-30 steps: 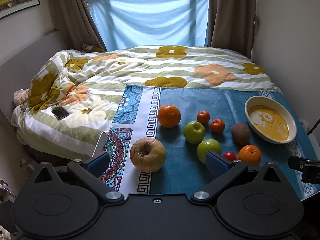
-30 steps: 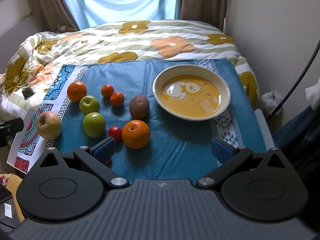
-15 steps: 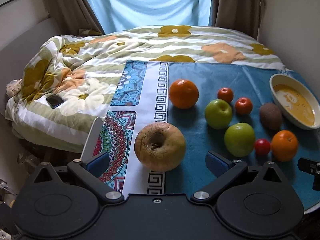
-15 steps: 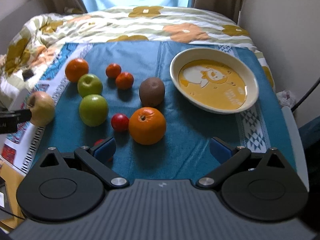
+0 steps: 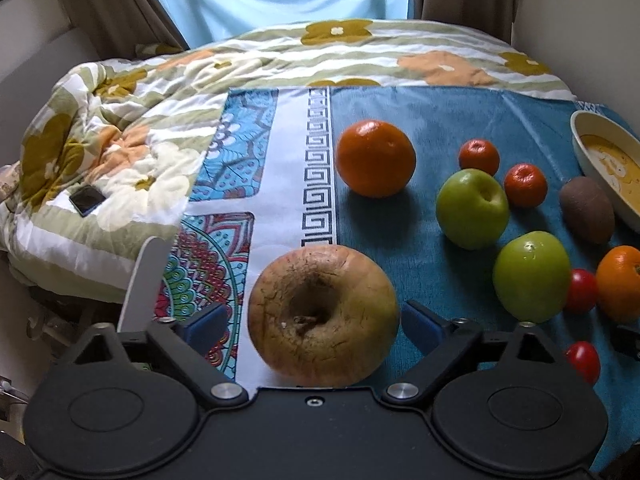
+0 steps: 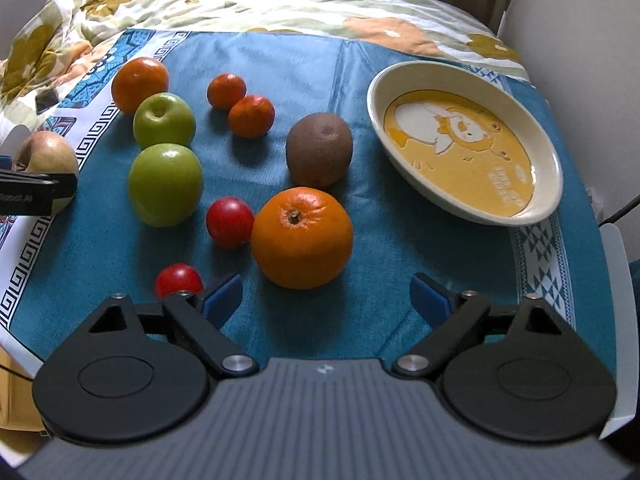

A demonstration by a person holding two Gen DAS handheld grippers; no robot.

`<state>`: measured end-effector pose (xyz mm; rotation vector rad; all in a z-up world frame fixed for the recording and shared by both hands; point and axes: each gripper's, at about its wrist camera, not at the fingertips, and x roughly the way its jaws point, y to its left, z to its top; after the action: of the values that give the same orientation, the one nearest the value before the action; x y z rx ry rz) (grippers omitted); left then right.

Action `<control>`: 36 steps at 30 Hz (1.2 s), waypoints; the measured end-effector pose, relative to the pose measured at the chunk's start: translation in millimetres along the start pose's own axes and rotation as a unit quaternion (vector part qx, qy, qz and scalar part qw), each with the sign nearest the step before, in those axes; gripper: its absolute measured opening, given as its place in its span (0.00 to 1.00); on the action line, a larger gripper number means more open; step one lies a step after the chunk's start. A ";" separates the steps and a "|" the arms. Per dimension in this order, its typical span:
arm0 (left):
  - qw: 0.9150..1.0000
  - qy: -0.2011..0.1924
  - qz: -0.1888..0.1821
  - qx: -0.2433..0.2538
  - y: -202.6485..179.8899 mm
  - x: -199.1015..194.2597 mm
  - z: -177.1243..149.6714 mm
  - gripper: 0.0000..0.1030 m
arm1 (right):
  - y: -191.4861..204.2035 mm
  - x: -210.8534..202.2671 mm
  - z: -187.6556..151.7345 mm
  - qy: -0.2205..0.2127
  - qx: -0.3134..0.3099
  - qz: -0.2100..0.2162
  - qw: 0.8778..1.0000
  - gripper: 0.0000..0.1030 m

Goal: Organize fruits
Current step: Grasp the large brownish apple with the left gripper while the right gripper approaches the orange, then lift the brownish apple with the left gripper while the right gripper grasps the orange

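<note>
A wrinkled yellow-brown apple [image 5: 323,314] sits between the open fingers of my left gripper [image 5: 312,326], which do not press it; it also shows in the right wrist view [image 6: 46,156]. My right gripper [image 6: 326,300] is open and empty just in front of a large orange [image 6: 302,236]. Two green apples [image 6: 165,190], a kiwi [image 6: 319,148], two small mandarins [image 6: 251,115], a second orange [image 6: 139,84] and two red tomatoes [image 6: 229,221] lie on the blue cloth [image 6: 400,280]. An oval yellow dish [image 6: 464,140] stands empty at the right.
A flowered duvet [image 5: 120,120] covers the bed behind the cloth, with a phone [image 5: 87,199] on it at the left. The table edge [image 6: 616,320] runs close on the right. Curtains and a wall stand behind.
Both grippers moved forward and down toward the fruit. The brown apple now lies between my left fingers, and the orange is much closer to my right gripper.
</note>
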<state>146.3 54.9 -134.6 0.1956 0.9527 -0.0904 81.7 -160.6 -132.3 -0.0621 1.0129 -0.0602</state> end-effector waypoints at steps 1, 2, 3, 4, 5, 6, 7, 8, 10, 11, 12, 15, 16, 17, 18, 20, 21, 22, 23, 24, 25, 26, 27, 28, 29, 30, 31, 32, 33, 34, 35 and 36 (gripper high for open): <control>1.000 0.003 -0.002 0.000 -0.1 1.7 -0.2 0.88 | 0.1 1.6 1.5 0.001 0.000 0.001 1.000 1.00; 1.000 0.005 -0.003 -0.001 0.0 3.0 -0.5 0.87 | 0.1 2.7 2.4 0.001 -0.001 0.002 1.000 0.99; 1.000 0.008 -0.004 -0.001 -0.1 4.0 -0.8 0.85 | 0.1 3.8 3.6 0.001 0.000 0.003 1.000 0.99; 1.000 0.010 -0.004 -0.001 0.1 4.9 -1.2 0.85 | -0.2 4.4 4.5 0.001 0.000 0.004 1.000 0.97; 1.000 0.012 -0.004 -0.001 0.4 5.6 -2.0 0.84 | -0.4 5.1 5.4 0.001 0.001 0.006 1.000 0.97; 1.000 0.014 -0.003 -0.002 0.5 6.0 -2.2 0.84 | -0.5 5.8 6.0 0.001 0.002 0.008 1.000 0.96; 1.000 0.016 -0.006 -0.003 1.3 6.3 -3.2 0.83 | -0.7 6.6 6.7 0.001 0.002 0.009 1.000 0.96; 1.000 0.017 -0.012 -0.005 1.7 6.6 -3.7 0.79 | -0.7 7.7 7.2 0.000 0.002 0.011 1.000 0.95; 1.000 0.017 -0.016 -0.006 1.0 6.3 -4.3 0.77 | -1.0 10.2 8.2 0.002 0.002 0.012 1.000 0.89; 1.000 0.015 -0.014 -0.003 -0.2 6.4 -4.2 0.77 | -1.1 10.9 7.9 0.003 0.002 0.013 1.000 0.88; 1.000 0.014 -0.012 -0.001 -1.0 6.5 -4.0 0.77 | -1.5 12.2 8.1 0.003 0.003 0.014 1.000 0.86; 1.000 0.012 -0.014 -0.004 -0.4 6.8 -4.4 0.76 | -2.0 13.6 7.8 0.004 0.004 0.019 1.000 0.82; 1.000 0.012 -0.014 -0.005 -0.1 6.7 -4.5 0.76 | -1.6 13.5 7.6 0.003 0.003 0.021 1.000 0.80; 1.000 0.012 -0.014 -0.004 0.1 6.3 -4.8 0.76 | -1.1 13.5 7.5 0.003 0.000 0.022 1.000 0.79; 1.000 0.011 -0.014 -0.004 0.2 6.3 -4.6 0.76 | -0.5 13.6 7.3 0.002 -0.001 0.023 1.000 0.77; 1.000 0.011 -0.015 -0.004 1.1 5.5 -6.5 0.76 | 0.7 13.9 6.8 0.002 -0.004 0.027 1.000 0.75; 1.000 0.010 -0.015 -0.004 1.3 4.7 -7.6 0.76 | 1.1 14.2 6.5 0.002 -0.004 0.029 1.000 0.74; 1.000 0.010 -0.016 -0.004 1.6 4.1 -8.6 0.76 | 1.7 14.6 6.4 0.001 -0.006 0.031 1.000 0.73; 1.000 0.010 -0.016 -0.004 2.1 3.4 -9.5 0.76 | 2.7 14.8 6.2 0.000 -0.008 0.032 0.999 0.72; 1.000 0.010 -0.016 -0.004 2.3 2.8 -10.1 0.76 | 3.4 15.2 6.3 -0.001 -0.010 0.032 0.999 0.71; 1.000 0.010 -0.016 -0.003 2.3 2.4 -10.8 0.76 | 4.1 15.5 6.4 -0.002 -0.011 0.034 0.999 0.70; 1.000 0.010 -0.017 -0.004 2.7 1.5 -12.0 0.76 | 4.5 16.0 6.7 -0.003 -0.012 0.033 0.999 0.70; 1.000 0.011 -0.017 -0.004 2.6 1.4 -12.0 0.76 | 4.7 16.7 6.7 -0.005 -0.013 0.032 0.999 0.70; 1.000 0.011 -0.017 -0.004 3.1 0.5 -13.5 0.76 | 4.4 16.9 6.4 -0.006 -0.013 0.032 0.999 0.69; 1.000 0.011 -0.018 -0.004 3.5 -0.8 -15.0 0.76 | 3.9 16.9 6.1 -0.008 -0.013 0.032 0.999 0.68; 1.000 0.011 -0.019 -0.004 3.8 -2.4 -17.5 0.76 | 3.1 16.6 5.7 -0.010 -0.012 0.034 0.999 0.68; 1.000 0.010 -0.019 -0.004 3.8 -4.2 -19.1 0.76 | 2.5 16.6 5.4 -0.012 -0.010 0.035 0.999 0.68; 1.000 0.010 -0.020 -0.004 3.5 -6.3 -20.8 0.76 | 1.9 16.3 5.1 -0.014 -0.009 0.036 0.999 0.68; 1.000 0.009 -0.022 -0.004 3.5 -8.4 -21.8 0.76 | 1.4 15.6 4.6 -0.016 -0.008 0.037 0.999 0.67; 1.000 0.007 -0.023 -0.003 3.2 -11.2 -22.8 0.76 | 0.9 14.7 4.4 -0.019 -0.006 0.038 0.999 0.67; 1.000 0.005 -0.024 -0.001 2.2 -14.3 -23.5 0.76 | 0.4 13.1 4.3 -0.022 -0.004 0.039 0.999 0.67; 1.000 0.003 -0.025 0.000 1.3 -17.6 -23.6 0.76 | -0.3 10.8 4.4 -0.026 0.000 0.039 0.999 0.67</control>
<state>117.4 60.9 -133.4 0.1732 0.9630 -0.1358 91.1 -161.6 -139.1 -0.0245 0.9632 0.0126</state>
